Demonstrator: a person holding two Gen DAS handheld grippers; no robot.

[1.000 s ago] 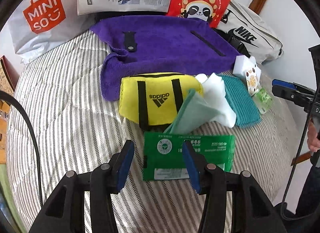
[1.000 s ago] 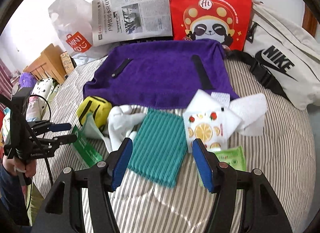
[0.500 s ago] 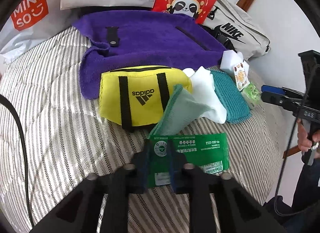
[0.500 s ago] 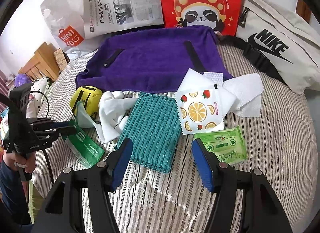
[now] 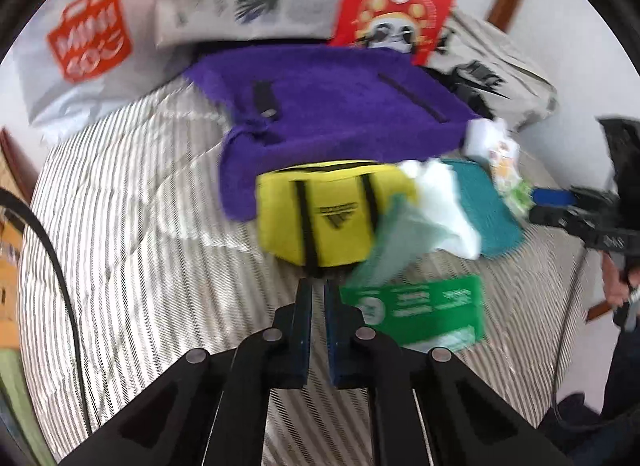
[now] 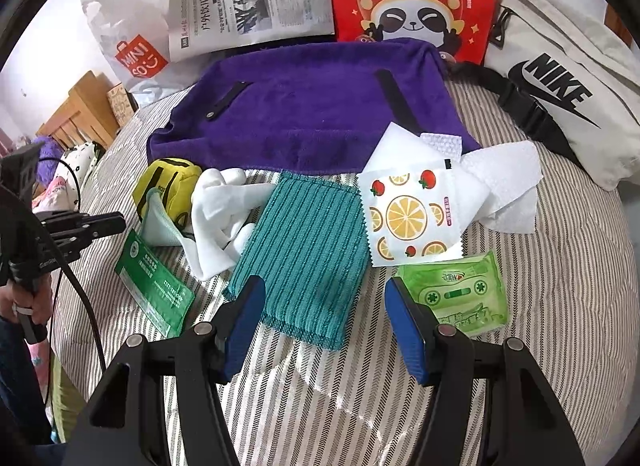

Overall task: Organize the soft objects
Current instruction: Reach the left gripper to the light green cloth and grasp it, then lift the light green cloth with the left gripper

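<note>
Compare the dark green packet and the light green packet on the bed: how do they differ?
The dark green packet is opaque, larger, and lies at the left beside the yellow pouch. The light green packet is translucent with a cassette print, smaller, at the right below the fruit-print sachet. Both lie flat on the striped bedcover, ungripped.
</note>
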